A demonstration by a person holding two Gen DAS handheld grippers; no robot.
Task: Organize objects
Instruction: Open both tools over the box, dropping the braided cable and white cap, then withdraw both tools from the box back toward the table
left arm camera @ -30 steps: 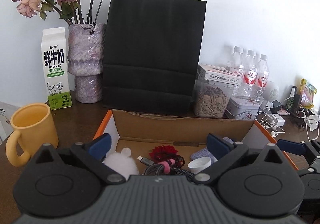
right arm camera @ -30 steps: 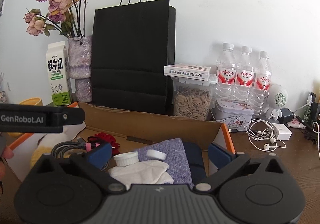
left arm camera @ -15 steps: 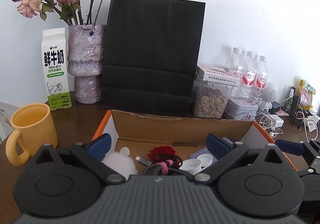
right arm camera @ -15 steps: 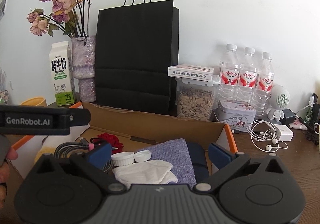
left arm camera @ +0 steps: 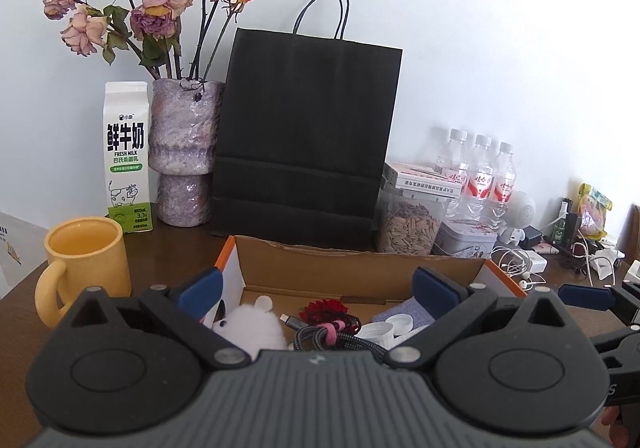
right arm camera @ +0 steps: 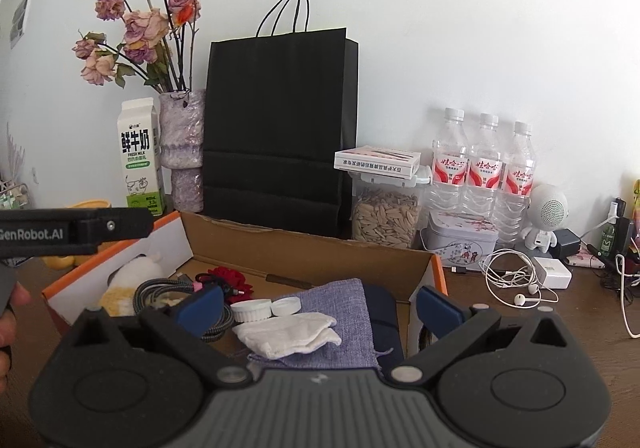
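An open cardboard box (right arm camera: 312,244) with orange edges holds a white plush toy (left arm camera: 248,324), a red flower (left arm camera: 326,310), a coiled braided cable (right arm camera: 168,292), a small white jar (right arm camera: 250,310) with its lid (right arm camera: 286,306) lying beside it, a white cloth (right arm camera: 288,332) and a purple pouch (right arm camera: 336,312). My right gripper (right arm camera: 320,308) hovers open over the box's near right part, holding nothing. My left gripper (left arm camera: 316,288) is open above the box's near left part, also with nothing in it. In the right wrist view the left gripper's side (right arm camera: 76,230) shows at the left edge.
Behind the box stand a black paper bag (left arm camera: 304,136), a vase of dried roses (left arm camera: 184,152), a milk carton (left arm camera: 128,156), a seed jar (right arm camera: 386,216), a tin (right arm camera: 460,238) and three water bottles (right arm camera: 484,168). A yellow mug (left arm camera: 84,260) sits left; earphones (right arm camera: 516,280) and chargers lie right.
The white lid, in the air a second ago, now lies beside the jar in the box. Both grippers have drawn back and tilted up slightly, still open.
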